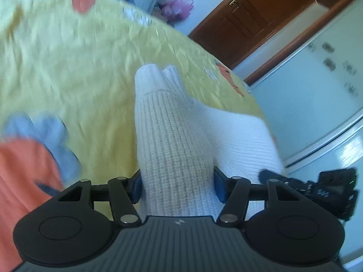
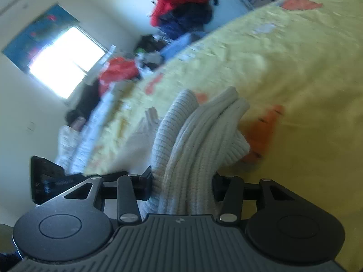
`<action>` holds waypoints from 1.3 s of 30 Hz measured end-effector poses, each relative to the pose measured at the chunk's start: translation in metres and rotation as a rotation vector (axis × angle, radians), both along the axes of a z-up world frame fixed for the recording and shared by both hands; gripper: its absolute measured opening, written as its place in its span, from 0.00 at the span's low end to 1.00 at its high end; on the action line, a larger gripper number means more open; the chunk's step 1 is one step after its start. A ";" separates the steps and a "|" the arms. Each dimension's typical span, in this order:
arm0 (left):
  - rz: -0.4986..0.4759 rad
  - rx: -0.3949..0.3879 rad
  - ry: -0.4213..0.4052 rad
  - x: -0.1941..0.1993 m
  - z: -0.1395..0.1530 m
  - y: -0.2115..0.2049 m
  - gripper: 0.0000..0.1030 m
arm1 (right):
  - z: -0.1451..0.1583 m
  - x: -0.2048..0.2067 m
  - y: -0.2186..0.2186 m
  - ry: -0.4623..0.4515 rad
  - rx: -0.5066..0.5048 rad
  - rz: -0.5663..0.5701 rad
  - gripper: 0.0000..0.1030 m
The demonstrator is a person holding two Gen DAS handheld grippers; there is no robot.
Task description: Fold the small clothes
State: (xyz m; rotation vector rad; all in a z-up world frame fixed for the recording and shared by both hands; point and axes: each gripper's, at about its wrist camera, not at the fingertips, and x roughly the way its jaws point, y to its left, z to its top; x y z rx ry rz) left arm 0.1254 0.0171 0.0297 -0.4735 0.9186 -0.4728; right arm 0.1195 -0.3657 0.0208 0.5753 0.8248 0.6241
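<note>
A white ribbed knit garment point(image 1: 174, 136) is bunched between the fingers of my left gripper point(image 1: 178, 187), which is shut on it above the yellow bedspread point(image 1: 68, 68). The same white knit point(image 2: 192, 147) fills my right gripper point(image 2: 182, 184), which is shut on a thick fold of it. The cloth hangs lifted off the bed between the two grippers. My right gripper shows in the left wrist view point(image 1: 317, 190) as a black shape at the right. Both views are motion-blurred.
An orange and grey garment point(image 1: 34, 158) lies on the bed at the left. A brown wooden door point(image 1: 249, 22) and a white cabinet point(image 1: 317, 102) stand beyond the bed. Piles of clothes point(image 2: 181, 11) and a bright window point(image 2: 65, 63) are at the far side.
</note>
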 end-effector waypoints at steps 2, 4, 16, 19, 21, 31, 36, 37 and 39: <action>0.019 0.073 -0.042 0.005 0.017 0.009 0.58 | 0.000 0.012 0.014 0.002 0.017 0.016 0.45; 0.034 0.138 -0.074 0.008 0.031 0.019 0.58 | -0.002 0.025 0.028 0.004 0.040 0.032 0.45; 0.059 0.318 -0.105 0.020 0.001 0.015 0.61 | -0.053 0.051 0.043 0.121 0.014 -0.018 0.73; 0.067 0.299 -0.092 0.016 0.002 0.021 0.65 | -0.046 0.041 0.043 0.122 0.015 -0.032 0.74; 0.081 0.283 -0.085 0.013 0.003 0.026 0.70 | -0.040 0.035 0.041 0.117 0.026 -0.041 0.75; 0.115 -0.080 0.042 -0.031 -0.014 0.085 0.81 | -0.032 0.002 0.021 0.093 0.010 -0.050 0.80; 0.114 -0.196 0.084 -0.038 -0.034 0.085 0.87 | -0.039 -0.004 0.023 0.123 0.033 -0.040 0.80; 0.108 -0.206 0.091 -0.039 -0.036 0.083 0.88 | -0.039 -0.005 0.024 0.124 0.037 -0.033 0.80; 0.087 -0.239 0.115 -0.039 -0.041 0.082 0.93 | -0.039 -0.009 0.025 0.135 0.070 -0.020 0.81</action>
